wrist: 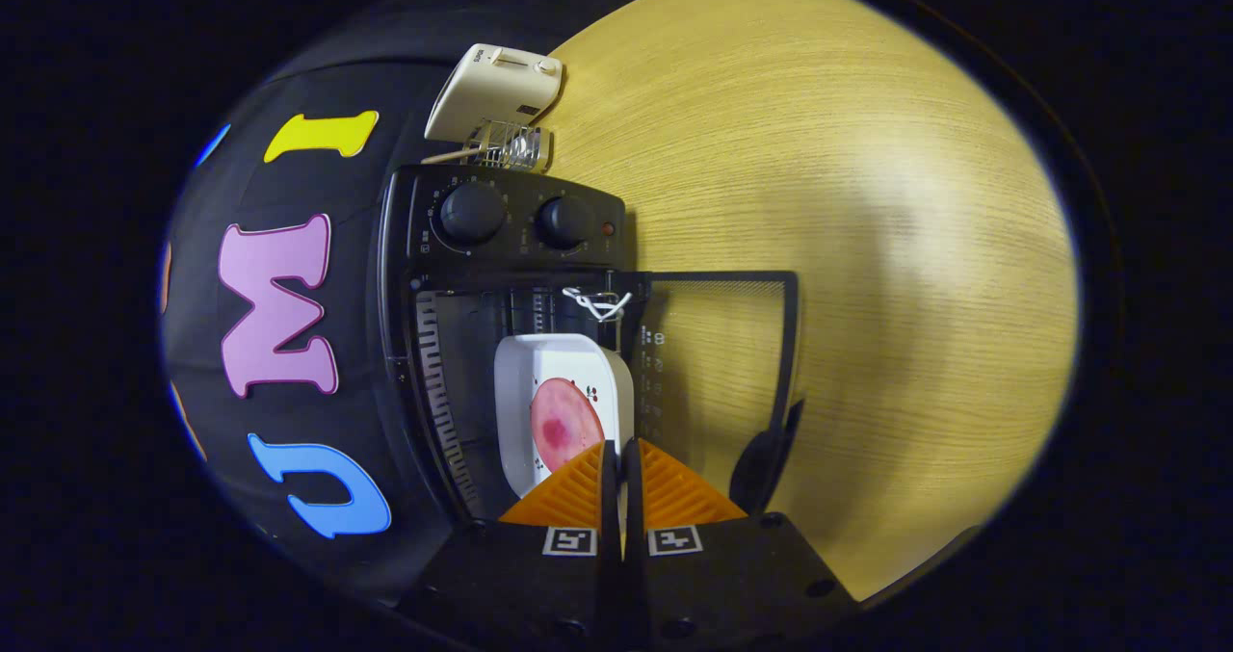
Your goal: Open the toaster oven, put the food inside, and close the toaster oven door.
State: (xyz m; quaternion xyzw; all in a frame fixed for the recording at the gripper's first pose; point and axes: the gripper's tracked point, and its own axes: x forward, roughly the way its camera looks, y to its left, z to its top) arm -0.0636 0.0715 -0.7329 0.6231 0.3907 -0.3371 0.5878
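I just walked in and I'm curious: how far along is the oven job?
Done: the oven door is open and the dish of food sits inside. In hand: the gripper, fingers nearly together, seems to pinch the dish's near rim. Left: let go, back out, shut the door.

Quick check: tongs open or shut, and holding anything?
Tongs: shut on the rim of the white dish, which holds the food inside the open oven.

Toaster oven [501, 276] open – food [565, 424] inside
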